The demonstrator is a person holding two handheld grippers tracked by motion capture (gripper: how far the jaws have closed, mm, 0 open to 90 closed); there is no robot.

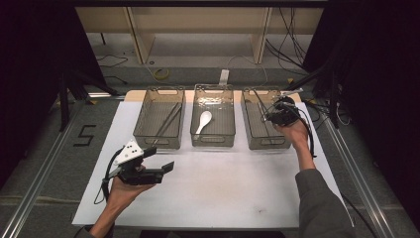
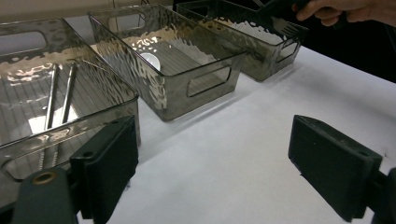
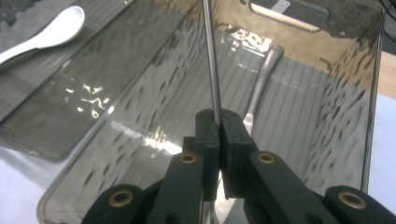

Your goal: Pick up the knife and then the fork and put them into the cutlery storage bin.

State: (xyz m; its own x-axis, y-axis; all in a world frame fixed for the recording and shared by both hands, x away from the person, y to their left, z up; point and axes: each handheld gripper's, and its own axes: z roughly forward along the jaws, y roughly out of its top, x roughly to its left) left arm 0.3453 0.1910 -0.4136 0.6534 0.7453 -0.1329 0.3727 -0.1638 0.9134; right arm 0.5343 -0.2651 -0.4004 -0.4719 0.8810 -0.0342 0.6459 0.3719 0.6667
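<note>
Three smoky clear trays stand in a row on the white table top (image 1: 218, 188). My right gripper (image 1: 278, 113) hangs over the right tray (image 1: 267, 144), shut on the thin metal handle of a fork (image 3: 211, 60), which runs away from the jaws toward the tray's far end. Its tines (image 2: 285, 25) show by the hand in the left gripper view. A second metal utensil (image 3: 261, 79) lies on that tray's floor. My left gripper (image 1: 159, 159) stands open with nothing in it, in front of the left tray (image 1: 163, 90).
The left tray holds a pair of chopsticks (image 1: 167, 121). In the middle tray (image 1: 213, 89) lies a white spoon (image 1: 203, 120). Bare white table spreads in front of the trays. Cables and a wooden frame sit beyond the table's far edge.
</note>
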